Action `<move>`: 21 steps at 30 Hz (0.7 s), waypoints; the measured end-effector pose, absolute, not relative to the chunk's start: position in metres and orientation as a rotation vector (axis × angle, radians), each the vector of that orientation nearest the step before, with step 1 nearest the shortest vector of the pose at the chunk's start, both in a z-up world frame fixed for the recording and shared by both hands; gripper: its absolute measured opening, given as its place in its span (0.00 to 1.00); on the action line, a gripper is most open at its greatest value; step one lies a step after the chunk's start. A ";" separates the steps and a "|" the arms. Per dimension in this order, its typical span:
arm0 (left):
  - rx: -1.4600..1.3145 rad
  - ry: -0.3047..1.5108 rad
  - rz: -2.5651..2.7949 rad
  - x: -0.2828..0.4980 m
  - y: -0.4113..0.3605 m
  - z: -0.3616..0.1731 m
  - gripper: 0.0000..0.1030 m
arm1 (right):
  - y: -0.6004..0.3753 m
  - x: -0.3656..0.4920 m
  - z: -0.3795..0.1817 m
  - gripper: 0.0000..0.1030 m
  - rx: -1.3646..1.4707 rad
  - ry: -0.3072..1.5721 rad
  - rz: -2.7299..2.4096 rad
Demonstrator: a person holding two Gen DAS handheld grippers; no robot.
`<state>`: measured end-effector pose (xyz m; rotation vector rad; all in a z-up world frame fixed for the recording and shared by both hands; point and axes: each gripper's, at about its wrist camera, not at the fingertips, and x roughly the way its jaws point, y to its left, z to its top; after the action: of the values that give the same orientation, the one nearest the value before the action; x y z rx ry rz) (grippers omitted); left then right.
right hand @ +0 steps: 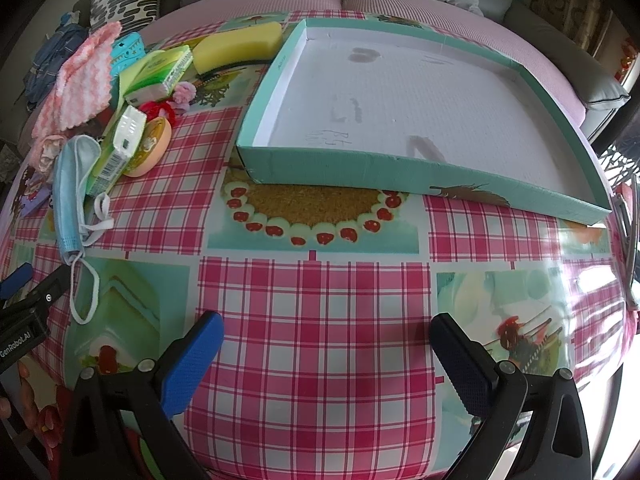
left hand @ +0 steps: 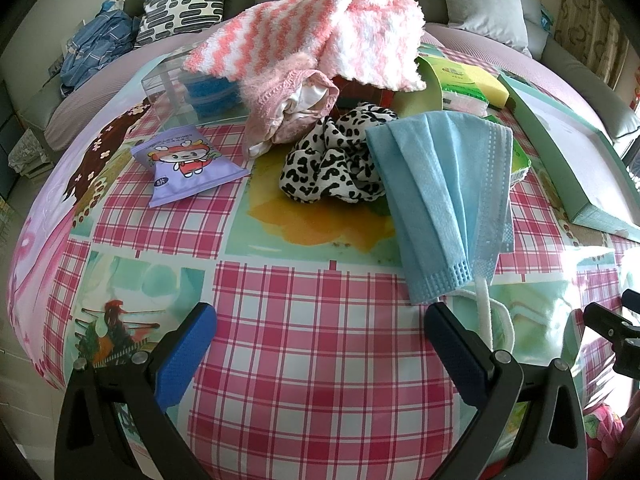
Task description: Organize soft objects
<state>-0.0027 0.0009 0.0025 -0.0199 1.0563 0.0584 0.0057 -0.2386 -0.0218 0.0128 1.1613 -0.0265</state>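
Seemingly at the very start of the sort, I hold both grippers low over the checked counter; the left gripper has its fingers spread wide and empty, just short of one blue face mask, whose white ear loop trails beside the right-hand finger; the right gripper is likewise wide apart and holding nothing, aimed at one shallow teal tray, which lies bare, I judge as the place meant for the soft things. The pile sits heaped at the counter's far left, well apart from the tray: one pink-and-white striped towel draped on top, one pink knitted piece, one leopard-print scrunchie, one yellow sponge; also one purple wipes packet, lying alone; two green tissue packs show in the right view. The mask, nearest my fingers, looks the likeliest first pick.
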 end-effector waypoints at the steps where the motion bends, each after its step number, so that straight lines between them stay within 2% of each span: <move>1: -0.020 1.056 0.058 -0.002 0.001 0.003 1.00 | -0.239 0.006 -0.022 1.00 0.013 1.162 -0.027; 21: -0.013 1.087 0.020 0.002 0.011 0.005 1.00 | -0.239 0.005 -0.024 1.00 0.016 1.162 -0.031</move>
<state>0.0016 0.0114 0.0046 -0.0131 1.0870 0.0203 0.0051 -0.2393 -0.0242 0.0164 1.1625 -0.0309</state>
